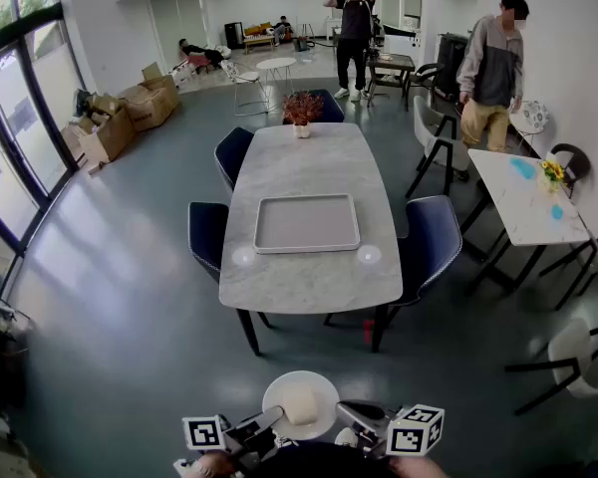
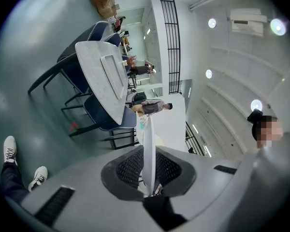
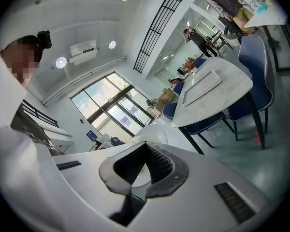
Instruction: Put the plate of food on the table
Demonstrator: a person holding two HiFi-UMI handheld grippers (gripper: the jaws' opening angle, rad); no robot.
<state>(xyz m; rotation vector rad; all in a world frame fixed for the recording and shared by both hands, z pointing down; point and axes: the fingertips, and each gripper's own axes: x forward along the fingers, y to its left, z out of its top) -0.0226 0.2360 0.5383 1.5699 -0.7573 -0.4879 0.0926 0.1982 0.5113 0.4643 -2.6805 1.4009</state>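
Note:
A white plate (image 1: 301, 404) with a pale lump of food (image 1: 300, 403) hangs low in front of me in the head view, well short of the marble table (image 1: 309, 277). My left gripper (image 1: 251, 433) is shut on the plate's left rim and my right gripper (image 1: 362, 418) on its right rim. In the left gripper view the plate (image 2: 148, 144) shows edge-on as a thin white strip pinched between the pads of that gripper (image 2: 148, 180). The right gripper view shows the plate's rim (image 3: 152, 135) running into the jaws of the right gripper (image 3: 141, 170).
A grey tray (image 1: 307, 223) lies mid-table, a flower pot (image 1: 302, 110) at its far end, two small round discs (image 1: 369, 255) near the front. Navy chairs (image 1: 431, 239) flank it. A second white table (image 1: 526, 199) stands right; two people (image 1: 490, 73) and cardboard boxes (image 1: 130, 113) are behind.

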